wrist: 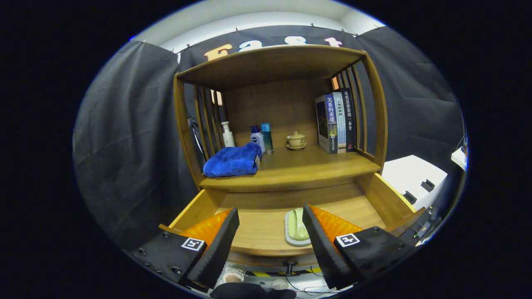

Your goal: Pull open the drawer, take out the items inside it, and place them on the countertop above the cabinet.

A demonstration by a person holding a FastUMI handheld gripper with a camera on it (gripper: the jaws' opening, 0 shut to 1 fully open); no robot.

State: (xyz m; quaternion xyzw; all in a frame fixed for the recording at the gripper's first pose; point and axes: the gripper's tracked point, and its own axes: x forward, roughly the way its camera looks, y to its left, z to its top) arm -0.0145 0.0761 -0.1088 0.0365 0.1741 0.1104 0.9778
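Note:
The wooden drawer (266, 232) stands pulled open below the cabinet's countertop (299, 166). Inside it lies a pale green soap on a white dish (296, 226), close to the inner edge of my right finger (316, 232). My gripper (270, 218) hovers above the open drawer, fingers wide apart and holding nothing. The left finger (220, 241) hangs over the drawer's left part. A folded blue towel (232, 161) rests on the countertop's left end.
On the countertop stand a white pump bottle (227, 135), a white-blue bottle (257, 139), a teal bottle (267, 137), a lidded tea cup on a saucer (296, 140) and books (336, 122). The middle front of the countertop is bare. A white table (409, 176) is right of the cabinet.

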